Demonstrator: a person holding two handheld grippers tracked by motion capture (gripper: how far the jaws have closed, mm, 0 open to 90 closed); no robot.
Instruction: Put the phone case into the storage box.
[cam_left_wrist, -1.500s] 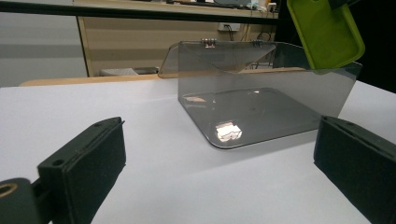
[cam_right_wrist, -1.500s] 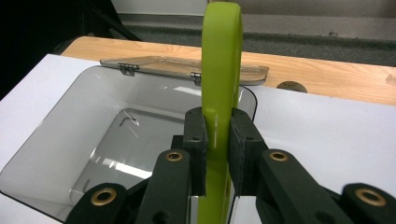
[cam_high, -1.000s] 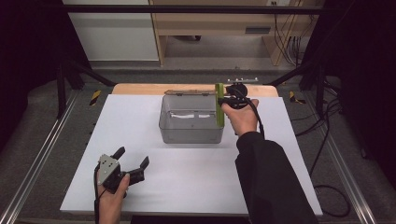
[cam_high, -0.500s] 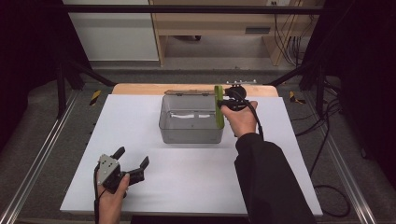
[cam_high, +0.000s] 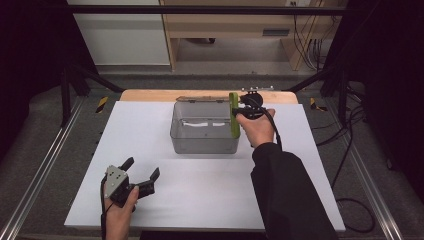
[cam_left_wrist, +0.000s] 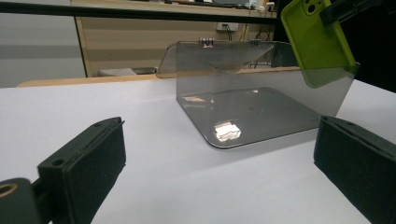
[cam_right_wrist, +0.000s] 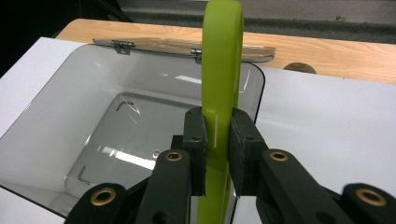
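- The right gripper has its jaws pinched tight on a lime-green phone case, holding it on edge, upright, right over the right-hand wall of the clear smoky plastic box.
- From the right gripper view, the phone case stands like a blade between the two black pads, with the box's open cavity just to one side of it.
- The box's hinged lid is flung back, lying behind the box on the wooden strip, so the opening is free.
- The left gripper sits well in front of the box, near the table's front edge, jaws spread wide and nothing between them.
- My read: this is the placing step, the case poised at the rim and not yet inside.
- What comes next, I'd say: nudge the case inward off the wall, lower it toward the box floor, then part the jaws. The idle left gripper could steady the box or swing the lid shut.
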